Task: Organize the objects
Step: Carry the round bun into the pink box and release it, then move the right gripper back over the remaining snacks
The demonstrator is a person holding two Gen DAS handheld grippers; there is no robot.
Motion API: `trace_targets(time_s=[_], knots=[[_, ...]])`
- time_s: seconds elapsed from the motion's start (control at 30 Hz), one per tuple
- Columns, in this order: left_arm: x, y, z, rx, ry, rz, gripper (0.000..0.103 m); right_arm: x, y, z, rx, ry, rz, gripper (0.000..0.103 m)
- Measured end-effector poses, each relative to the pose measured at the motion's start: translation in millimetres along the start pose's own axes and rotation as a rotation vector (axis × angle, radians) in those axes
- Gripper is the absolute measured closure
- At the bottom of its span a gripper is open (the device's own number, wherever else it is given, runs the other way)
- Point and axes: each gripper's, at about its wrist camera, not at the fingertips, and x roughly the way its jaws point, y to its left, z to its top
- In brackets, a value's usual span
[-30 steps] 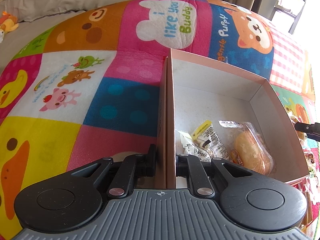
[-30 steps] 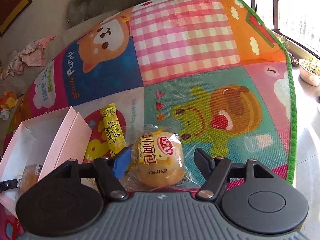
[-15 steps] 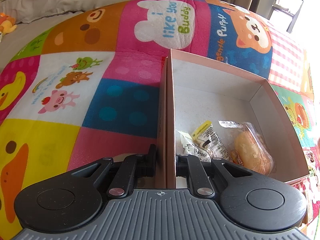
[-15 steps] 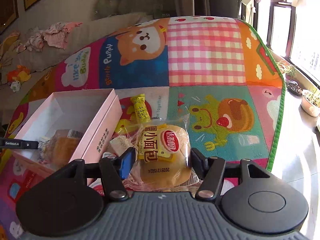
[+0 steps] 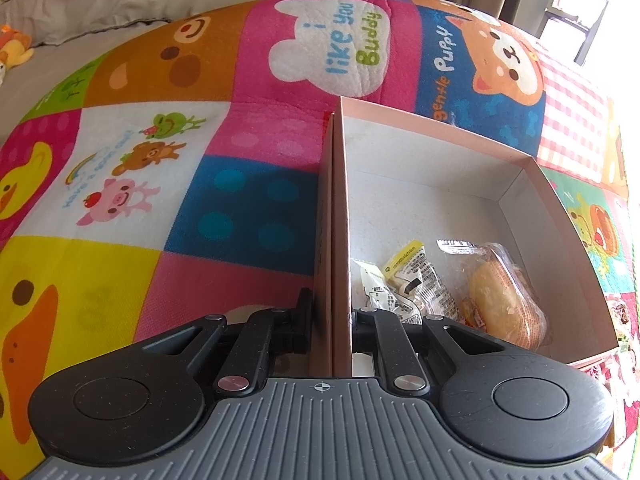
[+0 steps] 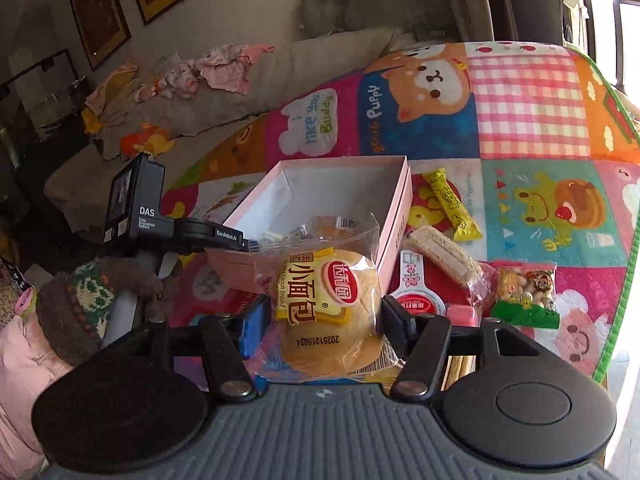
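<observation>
My left gripper [image 5: 331,322] is shut on the left wall of the pink box [image 5: 340,216], one finger outside and one inside. Inside the box lie a wrapped bun [image 5: 506,300] and small snack packets [image 5: 404,276]. In the right wrist view my right gripper [image 6: 324,314] is shut on a wrapped small bread [image 6: 328,308], held in the air in front of the pink box [image 6: 396,216]. The left gripper [image 6: 244,245] shows there at the box's near corner, in a hand wearing a knitted glove [image 6: 88,300].
On the cartoon play mat [image 6: 540,128], right of the box, lie a yellow snack stick [image 6: 450,204], a wrapped sandwich cracker [image 6: 444,252], a red-and-white pack [image 6: 416,292] and a small cartoon bag [image 6: 526,292]. A sofa [image 6: 224,92] with clothes and toys stands behind.
My right gripper closed on the bread, lifted it off the mat and carried it left toward the box. The left gripper kept its hold on the box wall without moving.
</observation>
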Motion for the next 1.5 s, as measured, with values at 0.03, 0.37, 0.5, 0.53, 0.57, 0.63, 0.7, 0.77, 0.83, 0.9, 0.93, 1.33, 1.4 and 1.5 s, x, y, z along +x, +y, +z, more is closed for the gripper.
trace_targets(time_s=[0.03, 0.37, 0.5, 0.53, 0.57, 0.63, 0.7, 0.77, 0.83, 0.9, 0.93, 1.33, 1.4, 1.5], knots=[[0, 0, 0, 0.001, 0.001, 0.0, 0.09, 5, 2, 11, -0.006, -0.01, -0.002, 0.043], [0, 1, -2, 0.0, -0.006, -0.006, 0.089, 85, 34, 136, -0.004, -0.046, 0.021, 0.043], [-1, 1, -2, -0.001, -0.006, -0.009, 0.089, 109, 38, 152, -0.024, -0.049, -0.032, 0.039], [-1, 1, -2, -0.001, -0.007, -0.01, 0.089, 110, 35, 151, -0.026, -0.049, -0.041, 0.039], [-1, 1, -3, 0.0, -0.009, -0.011, 0.089, 109, 31, 149, -0.027, -0.05, -0.045, 0.038], [-1, 2, -3, 0.0, -0.012, -0.012, 0.089, 103, 22, 142, -0.034, -0.055, -0.066, 0.034], [-1, 1, -4, 0.0, -0.015, -0.011, 0.089, 94, 12, 131, -0.051, -0.059, -0.103, 0.032], [-1, 2, -4, -0.003, -0.016, -0.013, 0.089, 82, -2, 118, -0.054, -0.057, -0.134, 0.032], [-1, 2, -4, -0.005, -0.018, -0.013, 0.089, 69, -18, 103, -0.05, -0.057, -0.157, 0.029], [-1, 2, -3, -0.006, -0.018, -0.011, 0.089, 57, -35, 85, -0.034, -0.055, -0.187, 0.028], [0, 2, -3, -0.005, -0.018, -0.01, 0.089, 51, -44, 77, -0.021, -0.051, -0.201, 0.027], [-1, 0, -3, -0.002, -0.013, 0.002, 0.09, 25, -88, -30, 0.041, 0.023, -0.32, 0.026], [-1, 0, -4, -0.001, -0.013, 0.005, 0.09, 23, -85, -44, 0.041, 0.02, -0.32, 0.026], [-1, -1, -4, 0.001, -0.013, 0.009, 0.09, 24, -80, -60, 0.077, 0.027, -0.275, 0.026]])
